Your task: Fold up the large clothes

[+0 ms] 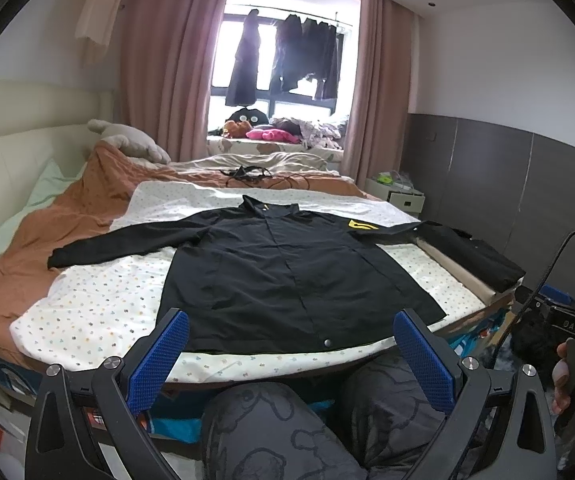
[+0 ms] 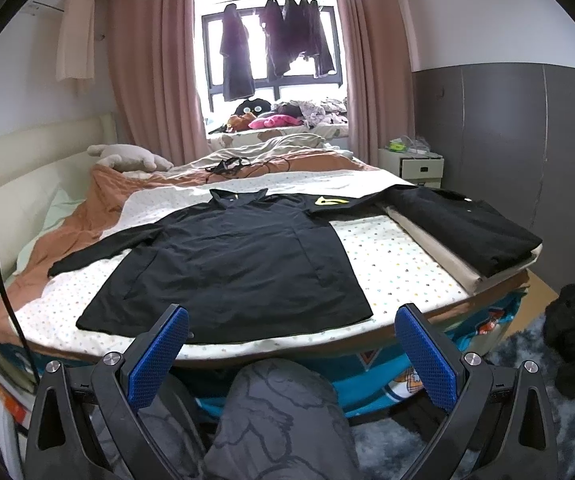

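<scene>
well, starting at the left, a cream headboard (image 1: 15, 168) is running along the bed's far side, with a brown blanket (image 1: 67, 216) lying rumpled beside it and a grey plush toy (image 1: 135, 140) resting at its far end; a dotted white sheet (image 1: 95, 304) is covering the near part of the bed; the black jacket (image 1: 287, 272) is lying flat on that sheet, front up, collar pointing toward the window (image 1: 283, 60), one sleeve (image 1: 107, 246) stretching out to the left over the blanket's edge and the other reaching right, showing a yellow patch (image 1: 361, 225) near the shoulder; the left gripper (image 1: 290, 340) is hovering just short of the jacket's hem, its blue pads spread wide apart and holding nothing; the right gripper (image 2: 291, 336) is likewise hanging before the hem with its fingers wide apart and nothing between them (the person's knees, in grey patterned trousers (image 2: 283, 412), are showing below both tools); further right, a folded black garment (image 2: 463, 224) is sitting on a beige folded cloth (image 2: 427, 246) at the bed's corner, apart from the jacket's body though the right sleeve is reaching up to it; a white bedside cabinet (image 2: 419, 168) is standing beyond, against the grey wall panel; dark clothes (image 2: 287, 40) are hanging in the window between pink curtains (image 2: 147, 72).
</scene>
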Tool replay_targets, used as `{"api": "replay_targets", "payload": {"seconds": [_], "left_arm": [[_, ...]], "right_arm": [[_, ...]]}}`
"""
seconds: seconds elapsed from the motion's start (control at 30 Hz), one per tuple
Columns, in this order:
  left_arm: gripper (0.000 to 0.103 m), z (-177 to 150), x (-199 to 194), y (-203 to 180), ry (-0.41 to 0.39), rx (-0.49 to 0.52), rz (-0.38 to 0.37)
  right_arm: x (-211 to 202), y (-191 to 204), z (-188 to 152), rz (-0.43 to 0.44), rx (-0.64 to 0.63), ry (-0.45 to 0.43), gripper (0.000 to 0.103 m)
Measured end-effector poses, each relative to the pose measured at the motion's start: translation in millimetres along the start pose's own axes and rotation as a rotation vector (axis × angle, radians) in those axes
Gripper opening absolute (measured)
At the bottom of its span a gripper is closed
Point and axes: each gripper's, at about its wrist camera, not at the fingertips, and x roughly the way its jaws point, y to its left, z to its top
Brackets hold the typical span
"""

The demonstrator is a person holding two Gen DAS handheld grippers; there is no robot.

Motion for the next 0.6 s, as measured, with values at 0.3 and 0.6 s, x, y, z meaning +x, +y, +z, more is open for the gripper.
{"api": "replay_targets", "payload": {"seconds": [0.3,0.6], "left_arm": [[0.103,10,16,10,-0.003,-0.018,0.002],[0.103,19,44,31,0.002,-0.046,0.049]], "right_arm": [[6,0,1,0.008,0.007,0.013,0.103],[43,2,16,0.044,-0.005,0.020,0.103]]}}
